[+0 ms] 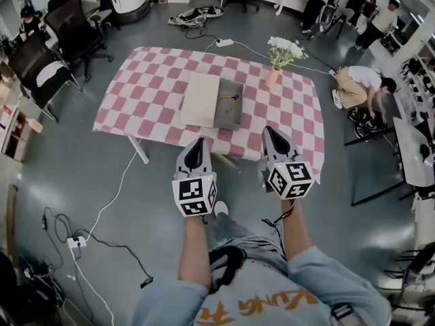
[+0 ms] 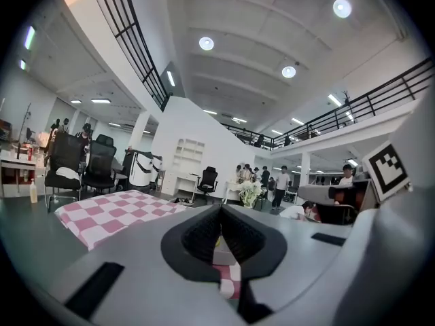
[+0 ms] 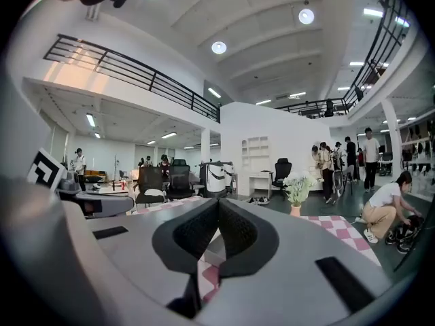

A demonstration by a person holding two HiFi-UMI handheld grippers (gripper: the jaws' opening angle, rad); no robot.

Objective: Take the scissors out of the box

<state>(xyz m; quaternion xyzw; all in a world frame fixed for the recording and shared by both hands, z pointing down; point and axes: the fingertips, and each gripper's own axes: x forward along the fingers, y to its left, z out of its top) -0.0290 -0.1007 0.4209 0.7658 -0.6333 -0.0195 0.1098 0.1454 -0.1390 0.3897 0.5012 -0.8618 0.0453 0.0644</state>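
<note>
A grey open box lies in the middle of the table with the pink-and-white checked cloth. Its pale lid rests beside it on the left. Inside the box are the scissors, yellow-handled and small at this distance. Both grippers hover short of the table's near edge, well apart from the box. My left gripper is shut and holds nothing. My right gripper is shut too, with nothing in it. In the gripper views the left gripper and right gripper show their pads pressed together.
A vase of white flowers stands at the table's far right corner. A person crouches on the floor to the right. Office chairs stand at the left. Cables and a power strip lie on the floor near me.
</note>
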